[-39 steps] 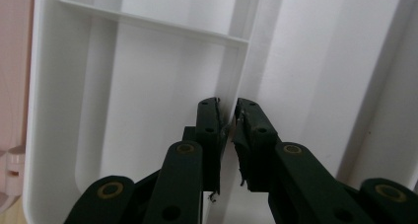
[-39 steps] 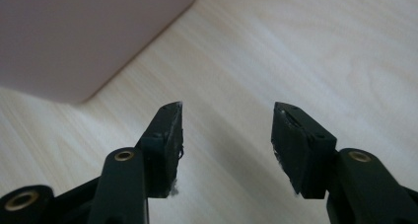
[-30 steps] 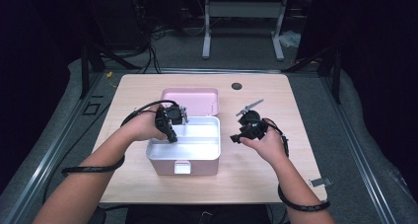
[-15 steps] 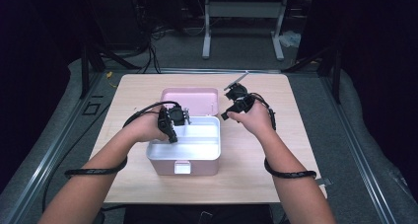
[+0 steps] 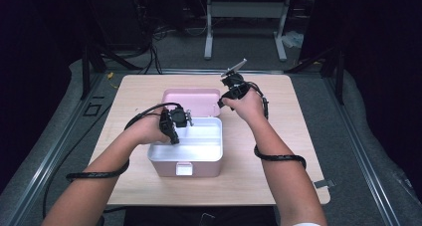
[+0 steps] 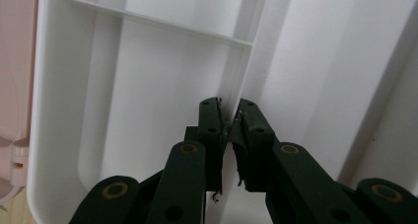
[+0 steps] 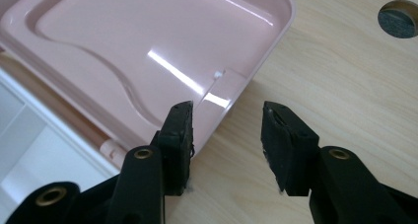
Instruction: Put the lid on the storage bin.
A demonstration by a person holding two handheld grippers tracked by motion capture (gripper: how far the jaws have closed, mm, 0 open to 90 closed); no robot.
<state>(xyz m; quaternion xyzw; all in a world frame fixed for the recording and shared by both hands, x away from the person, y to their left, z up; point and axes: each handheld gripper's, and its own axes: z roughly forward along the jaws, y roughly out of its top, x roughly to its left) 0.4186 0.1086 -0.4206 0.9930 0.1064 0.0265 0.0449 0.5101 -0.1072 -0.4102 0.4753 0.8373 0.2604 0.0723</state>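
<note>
A white box (image 5: 149, 155) stands open mid-table, its pink lid (image 5: 191, 100) lying flat behind it. My left gripper (image 5: 183, 121) reaches into the box; in the left gripper view the left gripper (image 6: 229, 116) is shut on the thin white divider wall (image 6: 251, 61) of the inner tray. My right gripper (image 5: 225, 98) hovers at the lid's right corner. In the right gripper view the right gripper (image 7: 226, 123) straddles the pink lid's (image 7: 148, 36) clear latch tab (image 7: 222, 91); its jaws have just been closing, with a gap still showing beside the tab.
The light wooden table (image 5: 298, 136) has bare surface right of the box and lid. A round dark hole (image 7: 398, 18) sits in the tabletop beyond the lid's corner. Cables trail from both grippers around the forearms.
My right hand has moved from the table right of the box up and back to the pink lid's right corner. The left hand has stayed at the box.
</note>
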